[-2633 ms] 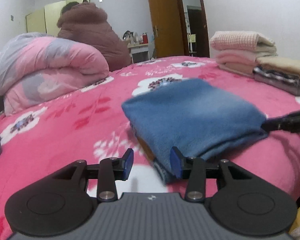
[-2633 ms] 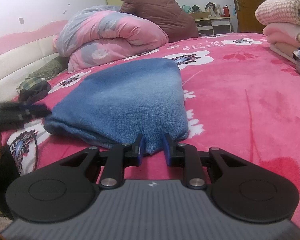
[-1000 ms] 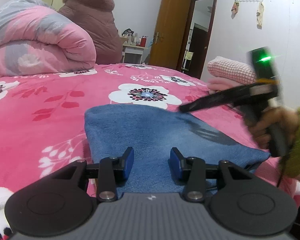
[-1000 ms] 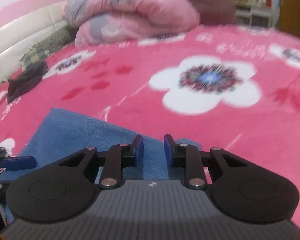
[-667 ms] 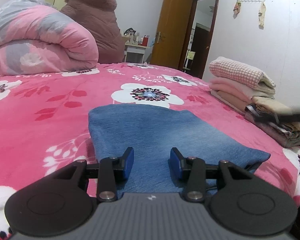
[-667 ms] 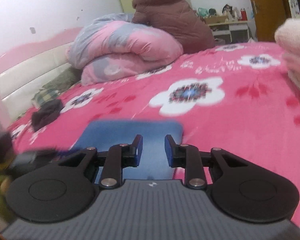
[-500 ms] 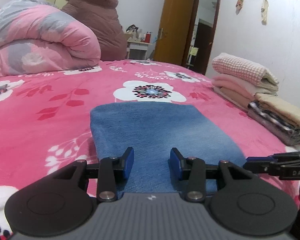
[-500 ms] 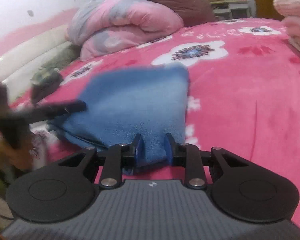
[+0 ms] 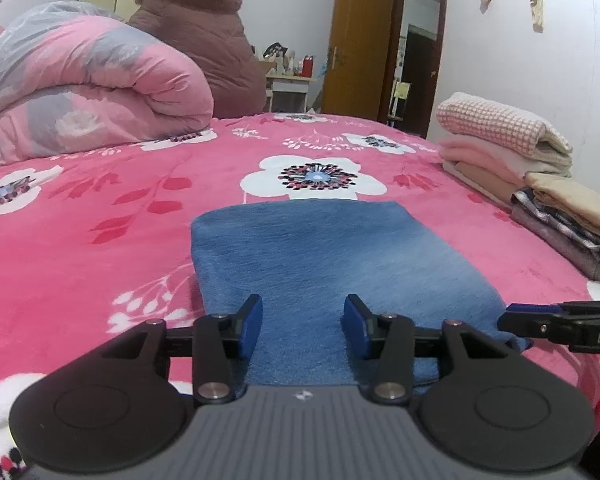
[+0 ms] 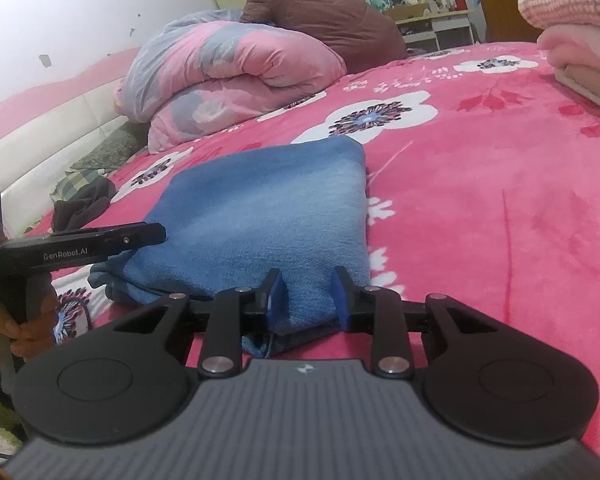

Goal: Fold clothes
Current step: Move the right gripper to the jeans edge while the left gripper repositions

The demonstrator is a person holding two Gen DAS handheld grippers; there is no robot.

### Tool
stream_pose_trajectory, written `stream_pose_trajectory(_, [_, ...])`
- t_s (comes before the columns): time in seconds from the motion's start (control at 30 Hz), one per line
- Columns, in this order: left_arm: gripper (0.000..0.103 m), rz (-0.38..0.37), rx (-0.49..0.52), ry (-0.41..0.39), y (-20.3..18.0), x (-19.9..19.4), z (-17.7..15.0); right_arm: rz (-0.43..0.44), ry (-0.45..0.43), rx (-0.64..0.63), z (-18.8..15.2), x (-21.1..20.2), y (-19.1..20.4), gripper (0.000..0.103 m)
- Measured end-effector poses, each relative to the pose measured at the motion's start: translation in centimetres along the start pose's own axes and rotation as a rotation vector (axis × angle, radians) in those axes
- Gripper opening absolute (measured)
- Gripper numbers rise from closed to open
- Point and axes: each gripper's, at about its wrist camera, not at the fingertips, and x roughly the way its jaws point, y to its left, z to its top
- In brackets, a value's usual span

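A folded blue garment (image 9: 332, 256) lies flat on the pink flowered bed (image 9: 100, 248); it also shows in the right wrist view (image 10: 260, 216). My left gripper (image 9: 302, 326) is open and hovers over the garment's near edge, with cloth between its fingers but not pinched. My right gripper (image 10: 305, 298) is at the garment's near right corner, its fingers close around a bunch of the blue cloth. The right gripper's fingers show in the left wrist view (image 9: 560, 322), and the left gripper's in the right wrist view (image 10: 80, 246).
A stack of folded clothes (image 9: 516, 160) sits on the bed's right side. A rolled pink quilt (image 9: 88, 92) lies at the back left, with a person in a brown coat (image 9: 196, 28) behind it. Dark clothes (image 10: 84, 200) lie by the headboard.
The right gripper swung up over the bed, then came back down onto the garment's right corner. The left gripper stayed open over the near edge.
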Motion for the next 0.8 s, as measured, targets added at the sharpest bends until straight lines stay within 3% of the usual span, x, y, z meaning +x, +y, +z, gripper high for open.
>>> stream_pose_trajectory(0.2, [0.052, 0.027, -0.002, 0.014, -0.2, 0.0, 0.2, -0.006, -0.01, -0.027, -0.2, 0.1, 0.4, 0.031])
stream_pose_trajectory(0.43, [0.053, 0.039, -0.001, 0.025, -0.4, 0.1, 0.4, -0.022, -0.019, -0.083, -0.6, 0.2, 1.3, 0.043])
stream_pose_trajectory(0.8, [0.053, 0.049, 0.004, 0.03, -0.5, 0.2, 0.4, -0.015, -0.025, -0.078, -0.7, 0.1, 1.3, 0.046])
